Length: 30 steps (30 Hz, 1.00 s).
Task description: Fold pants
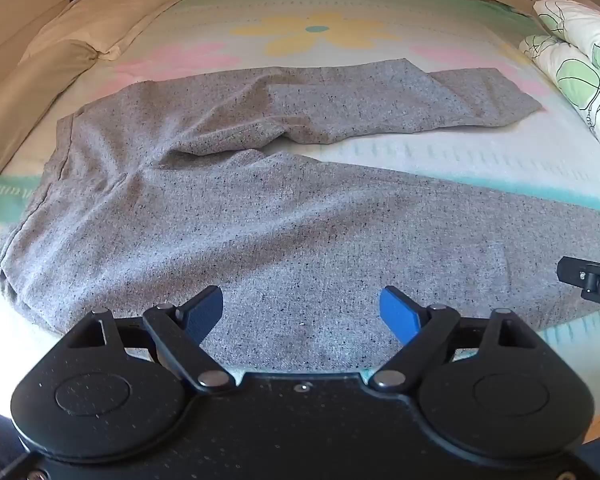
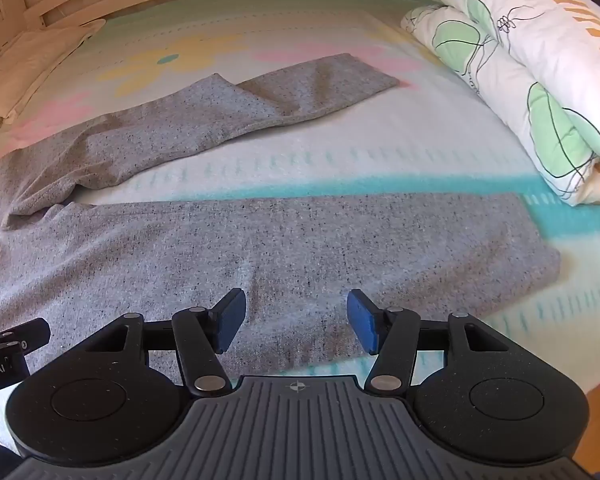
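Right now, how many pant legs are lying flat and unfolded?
1. The near leg lies flat and straight under both open grippers. The far leg is creased partway, its cuff end angled toward the folded duvet.

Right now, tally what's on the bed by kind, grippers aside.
Grey pants: 1
Beige pillows: 2, near and far
Folded leaf-print duvet: 1
Total: 4
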Motion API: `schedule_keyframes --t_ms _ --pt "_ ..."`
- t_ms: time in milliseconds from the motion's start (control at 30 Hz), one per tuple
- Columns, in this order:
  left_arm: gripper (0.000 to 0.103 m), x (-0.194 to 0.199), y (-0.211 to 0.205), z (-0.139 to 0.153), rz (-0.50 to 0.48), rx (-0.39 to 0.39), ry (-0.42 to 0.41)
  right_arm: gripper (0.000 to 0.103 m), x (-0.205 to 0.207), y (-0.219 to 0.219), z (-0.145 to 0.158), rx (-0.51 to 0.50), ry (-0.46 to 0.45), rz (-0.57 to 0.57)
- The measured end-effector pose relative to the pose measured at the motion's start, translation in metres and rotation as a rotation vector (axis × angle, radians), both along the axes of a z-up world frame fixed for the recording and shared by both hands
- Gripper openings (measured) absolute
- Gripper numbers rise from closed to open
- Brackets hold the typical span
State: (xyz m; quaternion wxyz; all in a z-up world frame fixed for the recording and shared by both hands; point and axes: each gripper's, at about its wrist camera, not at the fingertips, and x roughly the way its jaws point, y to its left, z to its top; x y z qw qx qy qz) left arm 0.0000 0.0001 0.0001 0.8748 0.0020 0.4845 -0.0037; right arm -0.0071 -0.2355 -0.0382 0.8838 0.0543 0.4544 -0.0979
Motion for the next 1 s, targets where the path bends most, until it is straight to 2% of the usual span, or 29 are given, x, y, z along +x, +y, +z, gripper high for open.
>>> schedule_keyframes --t_ms 667,1000 --pt "0.077 -0.0021 -0.0009 -0.0035 -0.013 0.007 0.023 0.055 0.0034 0.0012 -0.0026 -0.015 0.022 -0.003" --pt "0.076 -0.0014 0.0001 -0.0044 -0.010 0.004 0.039 0.055 0.0041 0.0015 -0.0027 -0.016 0.023 -0.004"
